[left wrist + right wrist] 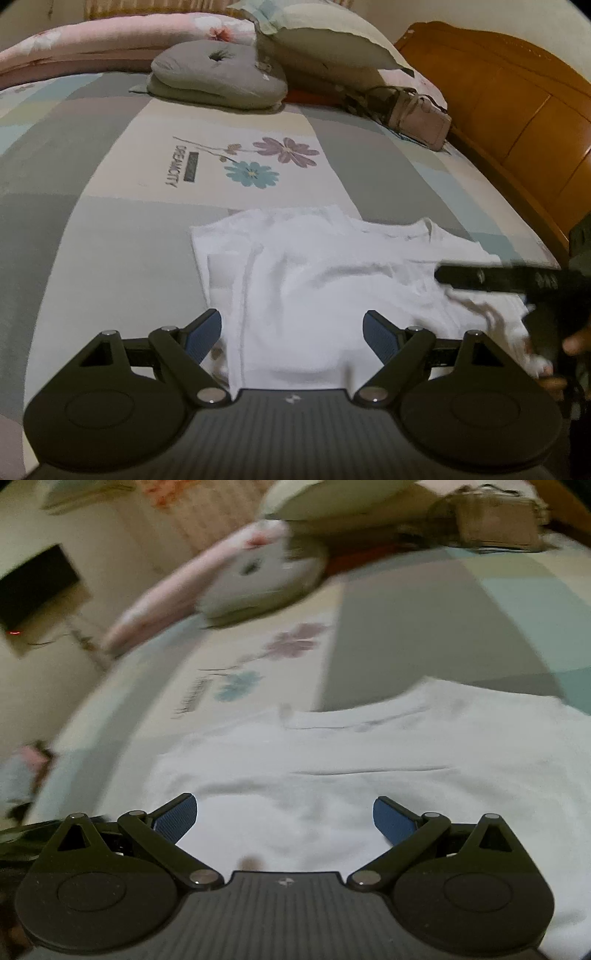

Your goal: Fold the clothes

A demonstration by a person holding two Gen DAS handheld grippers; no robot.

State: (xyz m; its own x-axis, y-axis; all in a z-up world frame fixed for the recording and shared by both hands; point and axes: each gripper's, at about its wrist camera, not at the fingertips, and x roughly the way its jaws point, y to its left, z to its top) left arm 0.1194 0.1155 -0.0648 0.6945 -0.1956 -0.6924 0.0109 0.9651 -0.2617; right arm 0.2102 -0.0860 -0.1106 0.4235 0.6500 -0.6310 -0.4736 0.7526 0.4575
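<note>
A white garment (317, 280) lies partly folded on the bed and also fills the lower right wrist view (369, 775). My left gripper (291, 328) is open and empty, its blue pads just above the garment's near edge. My right gripper (285, 812) is open and empty above the white cloth. In the left wrist view the right gripper's black body (495, 277) reaches in from the right over the garment's bunched right side. The right wrist view is blurred.
The bed sheet (110, 221) has grey, cream and teal blocks and a flower print (269, 158). A grey cushion (218, 74), pillows (325, 40) and a pink bag (417, 114) lie at the head. A wooden headboard (517, 92) runs along the right.
</note>
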